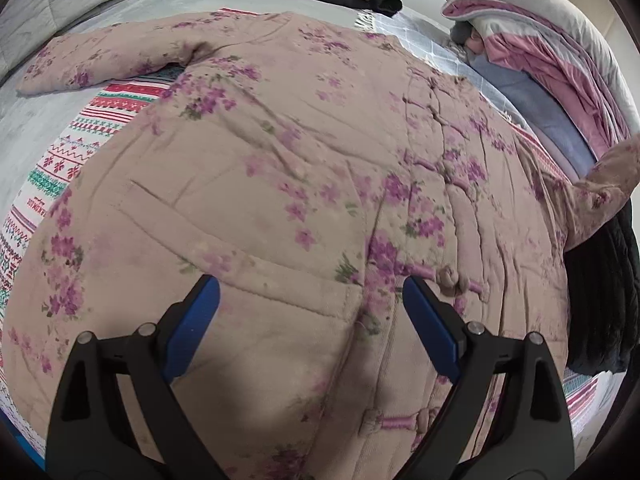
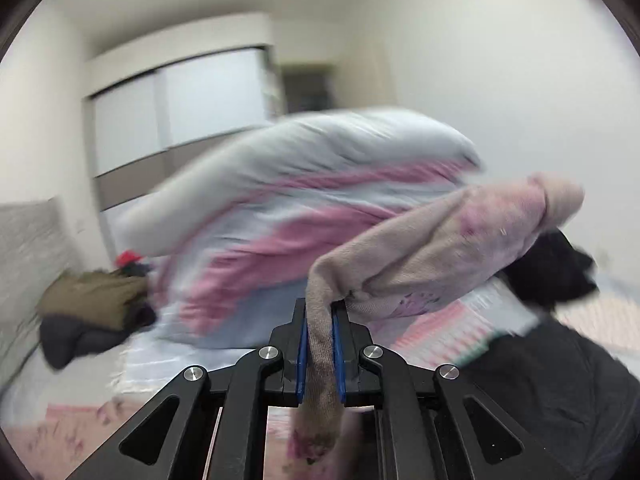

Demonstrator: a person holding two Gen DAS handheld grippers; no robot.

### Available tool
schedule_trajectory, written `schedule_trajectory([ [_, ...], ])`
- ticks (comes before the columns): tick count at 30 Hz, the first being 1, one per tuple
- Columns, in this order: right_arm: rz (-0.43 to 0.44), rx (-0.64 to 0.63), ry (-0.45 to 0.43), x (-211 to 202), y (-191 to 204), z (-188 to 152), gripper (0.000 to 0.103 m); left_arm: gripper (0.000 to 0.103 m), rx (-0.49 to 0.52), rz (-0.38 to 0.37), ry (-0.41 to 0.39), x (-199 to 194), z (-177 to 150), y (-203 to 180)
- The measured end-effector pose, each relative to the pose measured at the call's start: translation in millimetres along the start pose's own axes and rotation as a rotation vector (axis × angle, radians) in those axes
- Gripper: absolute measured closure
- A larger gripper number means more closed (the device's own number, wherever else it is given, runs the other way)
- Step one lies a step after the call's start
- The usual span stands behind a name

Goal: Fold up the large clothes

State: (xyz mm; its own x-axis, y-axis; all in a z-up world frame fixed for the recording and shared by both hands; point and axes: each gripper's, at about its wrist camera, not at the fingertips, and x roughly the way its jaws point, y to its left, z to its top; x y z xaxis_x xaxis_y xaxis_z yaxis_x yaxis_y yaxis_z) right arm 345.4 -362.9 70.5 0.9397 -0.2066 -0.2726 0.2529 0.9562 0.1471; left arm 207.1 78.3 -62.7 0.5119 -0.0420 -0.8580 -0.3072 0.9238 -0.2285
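Where jacket (image 1: 280,184) lies: bed (image 1: 36,120), bedrm.

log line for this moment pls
left gripper: open above floral jacket | right gripper: shut on sleeve, lifted | fold: underway

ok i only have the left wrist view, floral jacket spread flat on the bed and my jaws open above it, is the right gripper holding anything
Observer: Yes. The right gripper is shut on the jacket sleeve, with the fabric pinched between its blue pads.
Operator: is that sleeve lying on the bed
Observer: No, it is lifted; it arcs up from the jaws in front of the pink and white duvet.
Operator: how clear is that view
Observer: Blurred by motion, though the pinched fabric itself is sharp.
Operator: and the left one touches nothing, right
Observer: As far as I can tell: the left gripper is open over the floral jacket with nothing between its fingers.
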Motion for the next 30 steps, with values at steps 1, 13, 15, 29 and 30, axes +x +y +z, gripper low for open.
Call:
schedule_trajectory([
  [1, 0.056, -0.062, -0.014, -9.5, 31.7, -3.6, 0.092, 0.011, -0.009, 0.004, -0.003, -0.4, 2.1, 3.1],
  [13, 0.351, -0.806, 0.432, -7.0, 324.0, -272.1, 0.081, 0.011, -0.268, 0.0, -0.038, -4.0, 34.0, 80.0],
  [15, 0.357, -0.803, 0.491, -4.9, 331.4, -295.8, 0.081, 0.011, -0.31, -0.026, -0.035, -4.7, 36.4, 90.3],
  [29, 0.423, -0.709, 0.507, 12.7, 359.3, -265.9, 0.025, 0.011, -0.349, -0.077, -0.035, -9.4, 40.0, 97.6],
  [30, 0.417, -0.734, 0.51, 21.2, 364.4, -270.0, 0.026, 0.011, -0.358, -0.077, -0.035, -9.3, 40.2, 99.8],
])
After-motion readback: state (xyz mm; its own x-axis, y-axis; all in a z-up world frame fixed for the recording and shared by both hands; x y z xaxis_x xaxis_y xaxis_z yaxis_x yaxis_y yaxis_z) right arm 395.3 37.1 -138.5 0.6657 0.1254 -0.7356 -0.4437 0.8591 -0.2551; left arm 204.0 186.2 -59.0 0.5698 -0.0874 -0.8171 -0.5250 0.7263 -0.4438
